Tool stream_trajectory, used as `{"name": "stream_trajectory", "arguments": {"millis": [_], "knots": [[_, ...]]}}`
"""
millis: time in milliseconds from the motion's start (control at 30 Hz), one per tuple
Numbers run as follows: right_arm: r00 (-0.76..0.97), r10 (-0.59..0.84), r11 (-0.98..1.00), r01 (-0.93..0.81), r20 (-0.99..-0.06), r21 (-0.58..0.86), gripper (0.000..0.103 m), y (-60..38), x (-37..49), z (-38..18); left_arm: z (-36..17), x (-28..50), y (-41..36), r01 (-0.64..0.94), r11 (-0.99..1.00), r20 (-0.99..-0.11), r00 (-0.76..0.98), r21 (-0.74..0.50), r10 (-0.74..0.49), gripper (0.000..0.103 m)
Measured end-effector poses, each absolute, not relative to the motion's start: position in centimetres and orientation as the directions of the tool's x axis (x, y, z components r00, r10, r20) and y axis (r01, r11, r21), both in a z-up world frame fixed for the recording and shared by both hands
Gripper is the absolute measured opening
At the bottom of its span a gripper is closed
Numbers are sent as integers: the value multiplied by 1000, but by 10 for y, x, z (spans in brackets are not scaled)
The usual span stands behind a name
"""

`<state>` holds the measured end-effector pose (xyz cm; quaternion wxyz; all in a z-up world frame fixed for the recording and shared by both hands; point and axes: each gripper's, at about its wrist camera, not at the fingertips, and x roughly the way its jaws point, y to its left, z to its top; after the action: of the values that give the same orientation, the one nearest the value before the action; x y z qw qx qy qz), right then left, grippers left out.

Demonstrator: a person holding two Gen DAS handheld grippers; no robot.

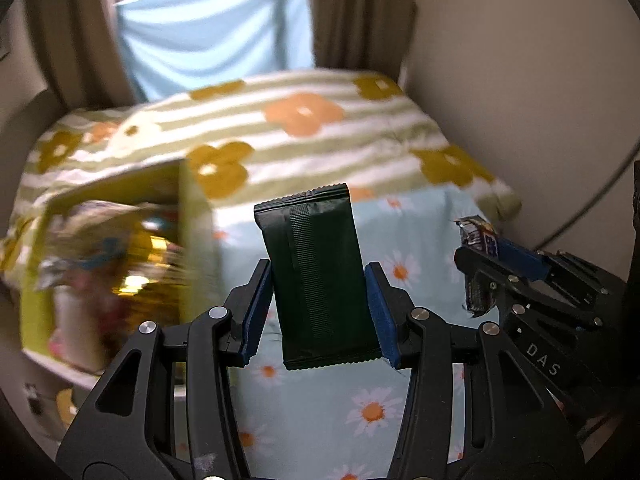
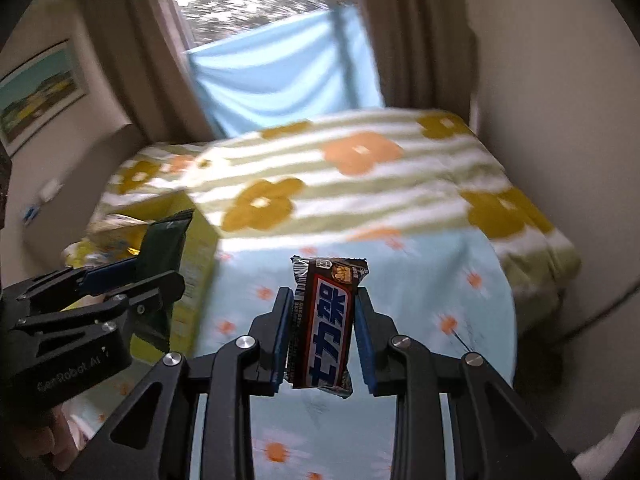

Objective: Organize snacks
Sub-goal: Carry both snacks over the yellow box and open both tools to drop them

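A yellow-green box (image 1: pixel 192 220) stands open on the bed, at the left of both views, on the pale blue daisy sheet (image 1: pixel 420 248) just below the striped flower blanket (image 1: pixel 304 128). It is packed with snacks (image 1: pixel 116 256) — a shiny gold wrapper shows among white, pink and blue ones, though blur makes it impossible to tell them apart further.

The left gripper (image 1: pixel 320 312) is clenched on a dark green packet (image 1: pixel 316 276), its blue pads pressing the packet's two long edges; the packet stands nearly upright, tilted a little to the left, held in the air above the daisy sheet and just right of the box.

The right gripper (image 2: pixel 322 340) is clamped on a chocolate bar (image 2: pixel 326 324) in a brown wrapper with a red, white and blue label — also upright, held clear of the sheet, to the right of the other packet. In the left wrist view the same bar pokes out above and below the right gripper's pads.

Behind the bed hang beige curtains (image 2: pixel 132 52) and a light blue cloth (image 2: pixel 288 76) across the window
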<state>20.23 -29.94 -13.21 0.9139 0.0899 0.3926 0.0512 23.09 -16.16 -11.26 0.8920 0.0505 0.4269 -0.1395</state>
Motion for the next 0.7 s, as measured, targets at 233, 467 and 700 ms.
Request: {"name": "stream_trajectory", "arguments": {"millis": [233,467,700], "knots": [[702,285,956,-159,-653,247,27,-229,216,-89,-69,233,-72,172,984,-727,671,-40,-147,43],[698,327,944,-201,-638,263,27,-145,230,-78,-72,246,29,124,991,-747,655,-41,-113,43],[677,319,945,-178,-663,273,27,-79,251,-96,-106,269,106,116,992,-791,602,-46,-107,43]]}}
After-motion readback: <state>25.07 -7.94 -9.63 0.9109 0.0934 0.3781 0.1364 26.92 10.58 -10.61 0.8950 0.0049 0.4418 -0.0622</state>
